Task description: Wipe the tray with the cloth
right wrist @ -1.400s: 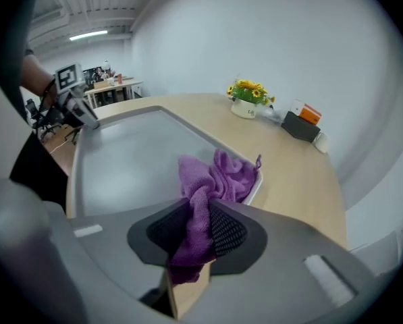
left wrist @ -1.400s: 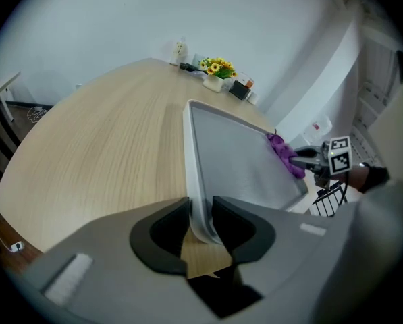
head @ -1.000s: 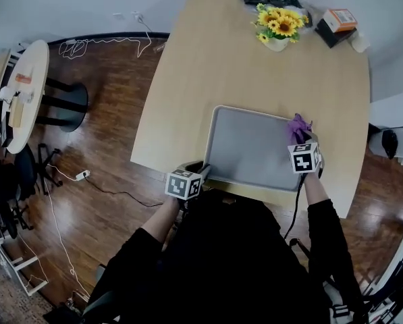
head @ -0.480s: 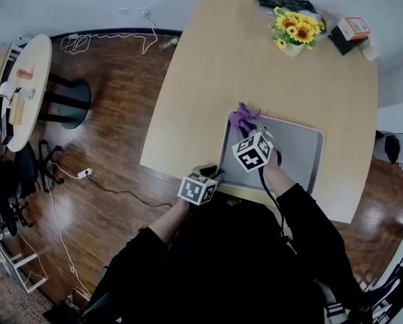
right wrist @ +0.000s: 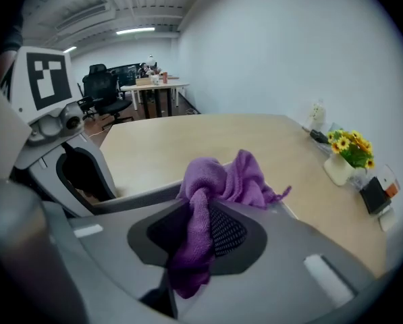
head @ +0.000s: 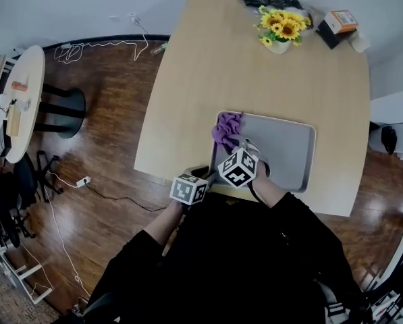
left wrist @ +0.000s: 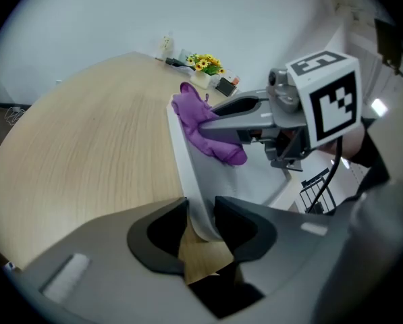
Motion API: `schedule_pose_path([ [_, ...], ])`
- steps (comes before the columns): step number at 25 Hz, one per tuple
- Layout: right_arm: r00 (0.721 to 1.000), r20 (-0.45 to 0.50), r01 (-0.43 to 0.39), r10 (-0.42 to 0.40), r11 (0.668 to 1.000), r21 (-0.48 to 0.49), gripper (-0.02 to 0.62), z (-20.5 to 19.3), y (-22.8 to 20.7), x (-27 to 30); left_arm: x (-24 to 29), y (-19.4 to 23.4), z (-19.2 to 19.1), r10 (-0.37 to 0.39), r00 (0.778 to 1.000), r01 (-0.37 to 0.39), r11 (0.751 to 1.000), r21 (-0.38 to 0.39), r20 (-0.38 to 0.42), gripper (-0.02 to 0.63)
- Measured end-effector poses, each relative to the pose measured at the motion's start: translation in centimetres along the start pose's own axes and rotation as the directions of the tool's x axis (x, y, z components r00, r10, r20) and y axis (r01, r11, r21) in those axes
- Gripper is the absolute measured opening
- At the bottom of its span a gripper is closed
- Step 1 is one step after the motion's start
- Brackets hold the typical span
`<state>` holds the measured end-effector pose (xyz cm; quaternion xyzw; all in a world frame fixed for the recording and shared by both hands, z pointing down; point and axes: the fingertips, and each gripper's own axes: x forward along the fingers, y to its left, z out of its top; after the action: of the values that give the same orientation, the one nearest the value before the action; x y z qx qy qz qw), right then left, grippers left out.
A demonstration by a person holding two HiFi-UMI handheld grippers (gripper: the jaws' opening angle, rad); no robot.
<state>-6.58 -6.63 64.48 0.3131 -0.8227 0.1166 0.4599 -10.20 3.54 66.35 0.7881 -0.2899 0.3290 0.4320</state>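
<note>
Purple terry cloth (head: 227, 128) sits bunched at the far left corner of a grey rectangular tray (head: 289, 155), pressed onto the tray floor and lapping against its left rim. The right gripper (head: 232, 142) has its jaws clenched on it. In the right gripper view a twisted hank of the fabric runs down between the two pads, and the rest spills out in front of the tips.

The left gripper (left wrist: 201, 223) grasps the tray itself: its jaws pinch the raised rim at the near left corner, one inside the rim and one outside (a wedge of tabletop shows under them). The two grippers are close together along the tray's left side, the right one just beyond the left, with its marker cube tilted.

The tray lies flat on a pale wooden table (head: 215, 59), near the edge closest to the person, whose black sleeves (head: 302, 221) reach in from below. At the table's far end, well apart from the tray, stand yellow sunflowers in a white pot (head: 280, 29), with a small orange-topped box (head: 339, 20) to their right.
</note>
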Motion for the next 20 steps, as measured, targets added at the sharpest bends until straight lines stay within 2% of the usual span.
schedule_pose_path([
  [5,0.994,-0.042,0.108,-0.103,0.985,0.137,0.08,-6.9,-6.8,-3.8,0.0,0.1,-0.2,0.026,1.0,-0.026,1.0,-0.015,0.004,0.115],
  [10,0.964,-0.129,0.259,-0.232,0.927,0.271,0.081,-16.1,-13.7,-9.0,-0.1,0.1,-0.2,0.056,0.998,-0.055,0.998,-0.038,0.019,0.114],
  [14,0.931,-0.204,0.352,-0.303,0.893,0.282,0.081,-20.7,-17.3,-11.8,-0.1,0.2,-0.2,0.069,0.997,-0.068,0.997,-0.038,0.023,0.115],
  [15,0.928,-0.208,0.359,-0.31,0.894,0.268,0.081,-21.2,-17.5,-12.2,-0.1,0.2,-0.1,0.071,0.997,-0.07,0.997,-0.038,0.023,0.115],
  [17,0.942,-0.183,0.321,-0.282,0.918,0.233,0.08,-21.6,-15.9,-12.6,-0.1,0.2,-0.2,0.075,0.997,-0.074,0.996,-0.041,0.024,0.115],
  [20,0.981,-0.13,0.16,-0.145,0.98,0.119,0.08,-21.7,-9.3,-13.4,-0.2,0.2,-0.3,0.083,0.996,-0.082,0.995,-0.048,0.029,0.115],
])
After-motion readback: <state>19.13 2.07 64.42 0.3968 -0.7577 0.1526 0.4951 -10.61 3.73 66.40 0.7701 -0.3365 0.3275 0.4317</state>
